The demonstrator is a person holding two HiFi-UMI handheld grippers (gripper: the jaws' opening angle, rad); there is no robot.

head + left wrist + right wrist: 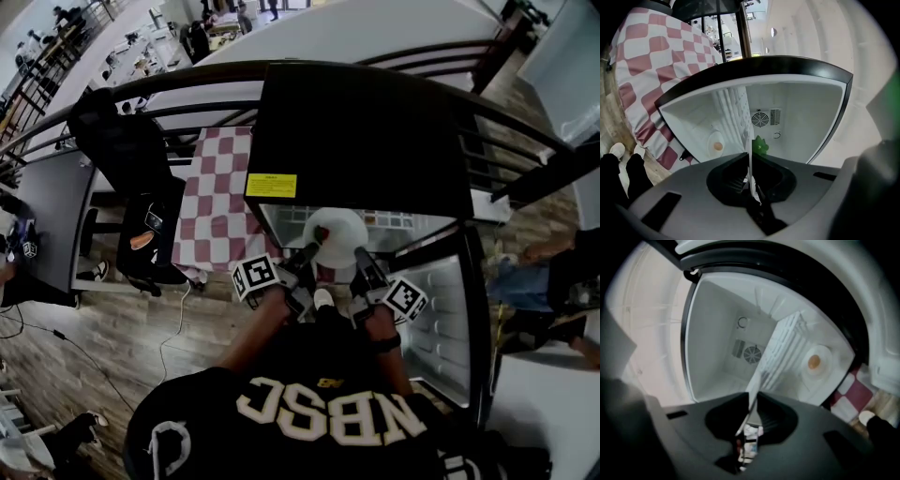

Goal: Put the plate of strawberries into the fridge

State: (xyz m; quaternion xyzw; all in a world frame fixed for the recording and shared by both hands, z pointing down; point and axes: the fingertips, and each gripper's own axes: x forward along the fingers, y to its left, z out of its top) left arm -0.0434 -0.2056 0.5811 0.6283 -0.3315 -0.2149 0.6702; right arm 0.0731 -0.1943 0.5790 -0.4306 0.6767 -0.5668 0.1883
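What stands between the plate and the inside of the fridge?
Nothing visible does. The door is open; the plate, held at its rim by the left gripper and right gripper, is at the fridge mouth.

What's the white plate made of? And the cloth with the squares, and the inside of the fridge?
The plate is white and smooth with a thin rim: maybe ceramic, maybe plastic, I can't tell. The checked cloth looks like soft fabric, since it drapes down at its edge. The fridge seems lined with smooth white plastic, moulded into ribs.
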